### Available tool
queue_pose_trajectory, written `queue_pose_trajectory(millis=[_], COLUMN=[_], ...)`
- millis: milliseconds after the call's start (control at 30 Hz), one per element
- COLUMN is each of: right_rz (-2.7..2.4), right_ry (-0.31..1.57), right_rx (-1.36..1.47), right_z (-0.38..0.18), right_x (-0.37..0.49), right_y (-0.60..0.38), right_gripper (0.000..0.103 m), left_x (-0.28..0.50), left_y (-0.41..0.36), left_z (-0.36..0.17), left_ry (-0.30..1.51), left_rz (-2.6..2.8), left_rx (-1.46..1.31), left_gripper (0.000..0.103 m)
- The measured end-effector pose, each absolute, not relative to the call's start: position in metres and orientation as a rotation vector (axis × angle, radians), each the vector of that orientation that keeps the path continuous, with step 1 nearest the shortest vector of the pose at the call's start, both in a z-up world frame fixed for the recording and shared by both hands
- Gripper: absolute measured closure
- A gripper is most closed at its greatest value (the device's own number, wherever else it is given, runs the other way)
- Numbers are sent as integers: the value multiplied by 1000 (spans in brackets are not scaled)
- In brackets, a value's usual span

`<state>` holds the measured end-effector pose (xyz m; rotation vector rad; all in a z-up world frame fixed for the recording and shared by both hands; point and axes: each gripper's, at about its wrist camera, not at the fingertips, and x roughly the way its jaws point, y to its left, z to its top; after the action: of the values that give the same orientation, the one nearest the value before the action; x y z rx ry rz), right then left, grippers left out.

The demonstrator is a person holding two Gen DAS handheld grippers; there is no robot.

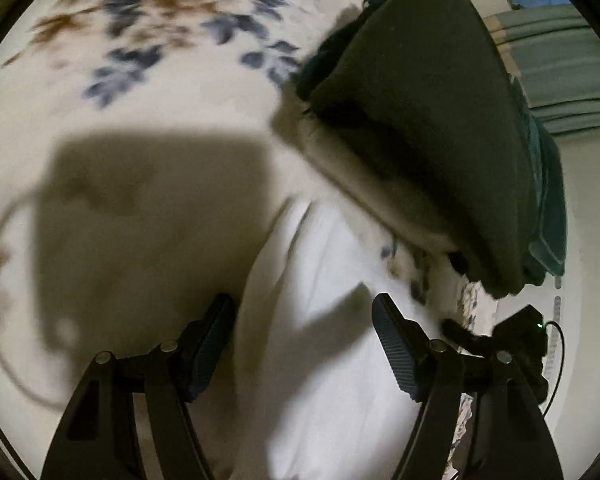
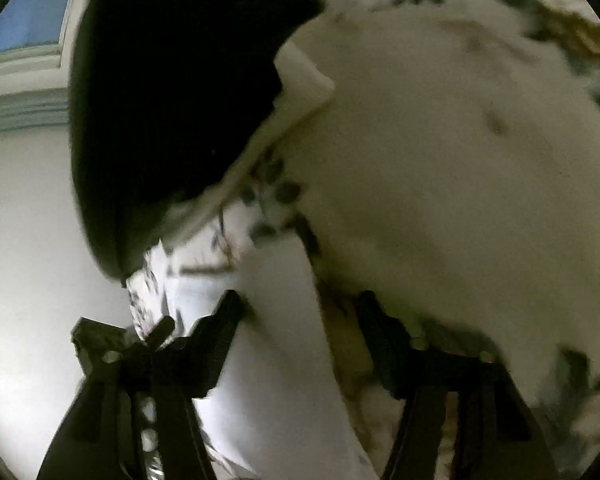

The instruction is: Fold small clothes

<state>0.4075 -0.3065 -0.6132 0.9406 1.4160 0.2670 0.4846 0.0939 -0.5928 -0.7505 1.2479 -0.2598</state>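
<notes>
A white garment (image 1: 320,360) lies on the floral bedspread (image 1: 160,92), running between the fingers of my left gripper (image 1: 302,312), which is open just above it. In the right wrist view the same white garment (image 2: 284,360) lies between the fingers of my right gripper (image 2: 300,312), also open. The other gripper shows at the edge of each view: the right one (image 1: 516,344) and the left one (image 2: 112,344). Both views are blurred.
A pile of dark folded clothes (image 1: 432,120) with a teal piece (image 1: 548,200) sits at the bed's edge, close to the white garment; it is also in the right wrist view (image 2: 172,112). Beyond it are pale floor (image 2: 28,280) and wall.
</notes>
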Motion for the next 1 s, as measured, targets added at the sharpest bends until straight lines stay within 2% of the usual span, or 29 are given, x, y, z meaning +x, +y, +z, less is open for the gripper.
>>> queue_pose_trajectory(millis=[33,67,233,267,333,367,400,467,667,733,767,800,867,1000], right_rz=[257,237,131,121,110,117,130,164,273,288,297,305,283,193], right_ry=[1413,1397,1341,1349,1383,1382,1381,1398,1522,1556,1565,1560,1544,1487], right_rx=[971,974,938,949,990,1002,1011,1025,1047,1073,1087,1094,1066,1096], right_z=[-615,-612,-599,-599,-599,-596,-594,-592,-610,-617,-622,-625,-624,-619], right_x=[411,413,416,416,411,405,400,383,326,317,311,306,302,295], right_y=[-306,-307,-319,-324,-338,-345,-348,-351,-336,-330,-326,-321,-317,-323], right_gripper=[93,95,96,96,86,72,50,36,36,36,36,47,83,88], left_x=[487,489,493,493,490,485,478,463,406,390,382,375,367,365], left_y=[93,92,111,115,125,129,133,139,120,107,101,96,96,110], left_z=[-588,-586,-584,-587,-593,-593,-593,-588,-591,-592,-592,-593,-590,-580], left_ry=[1221,1220,1228,1243,1281,1288,1287,1280,1377,1400,1401,1409,1394,1379], left_rz=[-275,-295,-333,-333,-328,-329,-342,-379,-494,-513,-504,-510,-507,-515], left_rx=[-724,-707,-757,-773,-834,-859,-880,-905,-911,-862,-824,-796,-774,-764], left_gripper=[61,99,98,94,89,79,73,50,49,53,70,88,92,97])
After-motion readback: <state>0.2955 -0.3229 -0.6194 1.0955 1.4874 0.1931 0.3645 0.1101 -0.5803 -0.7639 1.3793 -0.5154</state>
